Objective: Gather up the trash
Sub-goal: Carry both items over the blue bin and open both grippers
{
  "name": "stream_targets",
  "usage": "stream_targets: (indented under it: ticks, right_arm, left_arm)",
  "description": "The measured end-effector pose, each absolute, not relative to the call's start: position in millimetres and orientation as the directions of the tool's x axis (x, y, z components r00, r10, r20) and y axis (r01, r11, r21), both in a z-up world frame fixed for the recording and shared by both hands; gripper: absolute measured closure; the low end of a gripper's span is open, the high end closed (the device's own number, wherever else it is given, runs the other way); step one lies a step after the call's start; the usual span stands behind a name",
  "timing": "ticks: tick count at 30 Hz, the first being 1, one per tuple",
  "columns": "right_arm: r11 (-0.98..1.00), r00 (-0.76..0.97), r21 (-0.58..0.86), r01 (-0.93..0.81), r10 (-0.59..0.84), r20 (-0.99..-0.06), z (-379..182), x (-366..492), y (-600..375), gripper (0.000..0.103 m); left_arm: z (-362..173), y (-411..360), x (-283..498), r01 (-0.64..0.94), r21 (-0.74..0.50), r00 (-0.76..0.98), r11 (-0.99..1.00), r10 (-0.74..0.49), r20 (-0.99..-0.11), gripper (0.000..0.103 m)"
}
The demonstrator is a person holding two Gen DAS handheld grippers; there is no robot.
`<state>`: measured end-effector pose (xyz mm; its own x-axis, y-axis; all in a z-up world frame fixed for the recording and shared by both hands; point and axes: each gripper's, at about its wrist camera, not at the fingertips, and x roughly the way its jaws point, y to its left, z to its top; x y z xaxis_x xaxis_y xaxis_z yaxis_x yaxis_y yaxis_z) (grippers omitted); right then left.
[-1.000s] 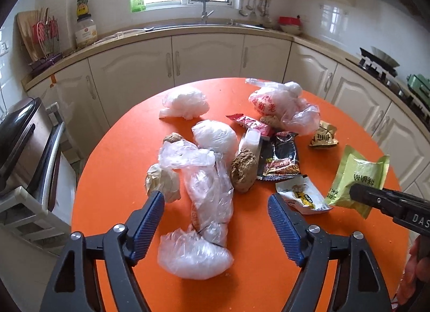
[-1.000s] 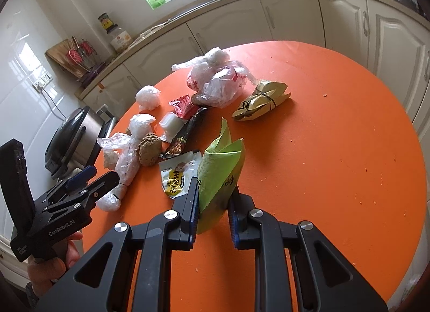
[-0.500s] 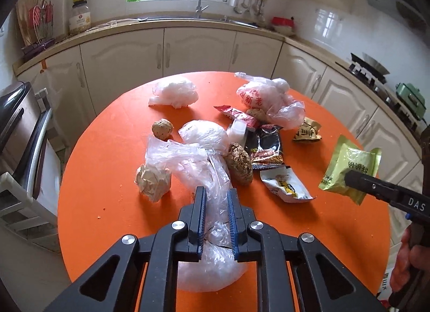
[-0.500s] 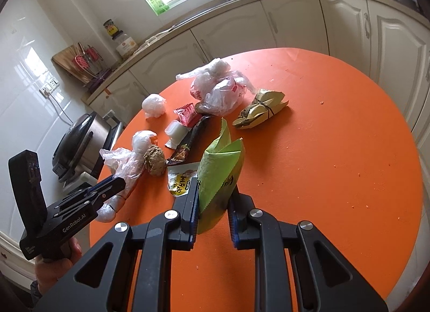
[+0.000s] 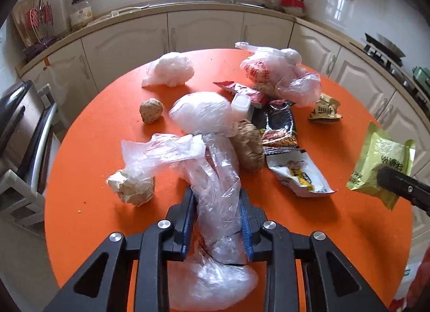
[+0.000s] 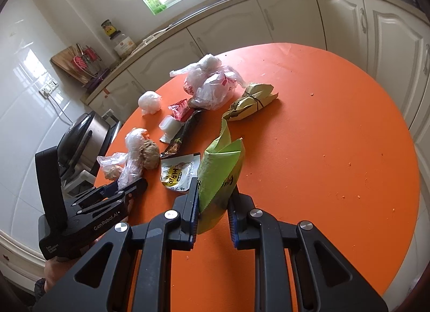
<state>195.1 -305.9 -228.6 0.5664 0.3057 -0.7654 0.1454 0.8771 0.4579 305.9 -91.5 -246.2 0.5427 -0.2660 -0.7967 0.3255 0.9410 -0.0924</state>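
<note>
Left gripper clamped on clear bag over orange table, jaws just eased wider around it. Right gripper gripped green packet, lifted above table beside scattered wrappers.

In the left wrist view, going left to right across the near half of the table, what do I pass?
Crumpled paper ball → clear plastic bag in the left gripper → white torn wrapper → green packet in the right gripper.

Orange table, clear bag, green packet
</note>
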Motion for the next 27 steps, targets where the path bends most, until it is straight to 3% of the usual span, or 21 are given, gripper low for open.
stream_targets:
  ticks: [6,16,23,27]
  right_arm:
    - [0.877,0.591,0.462,0.133,0.304,-0.747,-217,186,-313,0.085]
    - [0.883,0.678,0.453,0.124,0.258,-0.688,-170,151,-342,0.085]
    - [0.881,0.733,0.408,0.24,0.112,-0.671,-134,85,-413,0.085]
    - [0.847,0.717,0.378,0.375,-0.007,-0.697,-135,32,-468,0.085]
  left_arm:
    - [-228,-84,277,0.345,-0.111,0.58,0.932,-0.304,-0.756,0.081]
    - [-150,-108,218,0.459,-0.121,0.652,0.88,-0.426,-0.627,0.081]
    - [-139,-215,187,0.674,-0.158,0.512,0.722,-0.61,-0.605,0.081]
    - [-160,-298,167,0.776,-0.197,0.36,0.6,-0.677,-0.642,0.081]
